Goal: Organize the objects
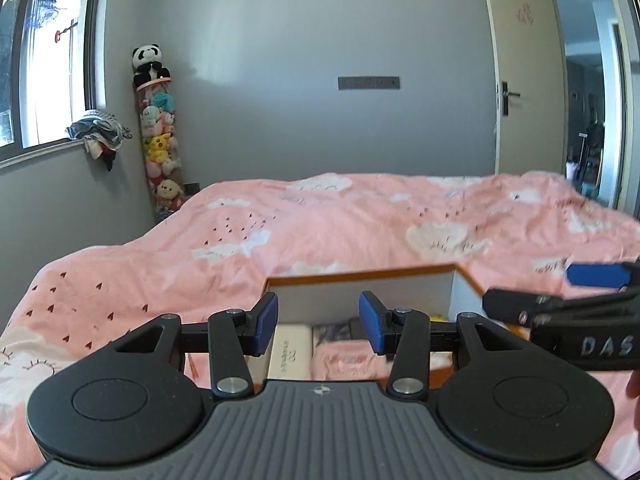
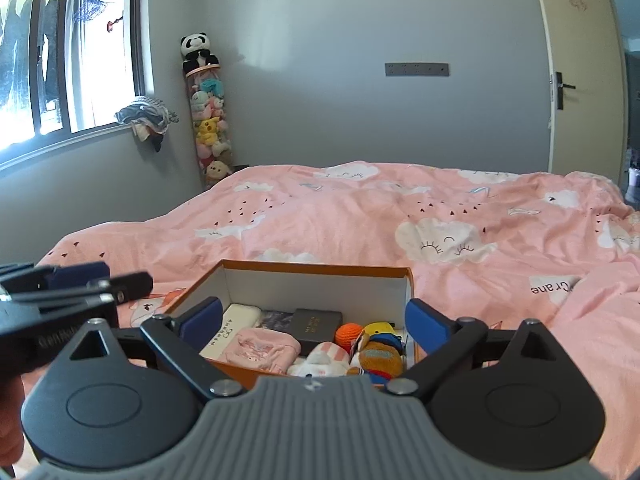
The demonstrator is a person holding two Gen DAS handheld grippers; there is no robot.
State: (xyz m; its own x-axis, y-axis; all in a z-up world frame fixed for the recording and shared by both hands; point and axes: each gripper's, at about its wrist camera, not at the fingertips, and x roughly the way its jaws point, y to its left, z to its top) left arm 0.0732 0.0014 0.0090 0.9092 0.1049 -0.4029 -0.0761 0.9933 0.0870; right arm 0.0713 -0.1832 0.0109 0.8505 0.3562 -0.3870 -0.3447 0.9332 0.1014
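- Looking along the left gripper from the left wrist camera: its blue-padded jaws stand partly apart with nothing between them, over the orange-edged white cardboard box on the pink cloud-print bedspread; the right gripper shows at the right edge.
- Right wrist camera: the right gripper is spread wide and empty, its pads flanking the box, which holds a pink cloth pouch, a dark rectangular case, an orange crocheted ball and plush toys.
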